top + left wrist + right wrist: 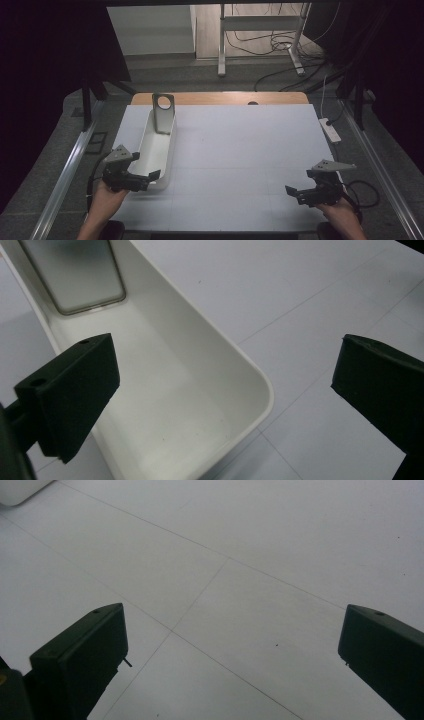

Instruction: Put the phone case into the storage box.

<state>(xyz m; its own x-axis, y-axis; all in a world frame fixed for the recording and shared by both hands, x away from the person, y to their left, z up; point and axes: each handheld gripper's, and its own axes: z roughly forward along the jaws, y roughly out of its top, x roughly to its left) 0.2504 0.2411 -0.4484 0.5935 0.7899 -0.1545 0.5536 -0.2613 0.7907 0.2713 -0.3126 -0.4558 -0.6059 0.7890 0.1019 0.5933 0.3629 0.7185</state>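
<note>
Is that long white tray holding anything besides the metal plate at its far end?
No. The long white tray has a bare floor, with the metal plate leaning at its far end.

Left gripper (pixel 225 405) with jaws wide apart, straddling near corner of white bin (pixel 260 390), one jaw over its inside, grey plate (pixel 75 275) at far end, table (pixel 310 300)

A white-topped table (pixel 240 150) with a wooden far edge (pixel 220 98) sits on grey carpet (pixel 60 130), dim light all round. At twelve o'clock a white metal frame (pixel 260 30) stands on wood flooring among loose cables (pixel 280 45), and black curtains (pixel 50 45) close in at nine and three. A white power strip (pixel 330 130) lies off the table at two o'clock, with metal rails (pixel 65 180) running down both sides.
</note>
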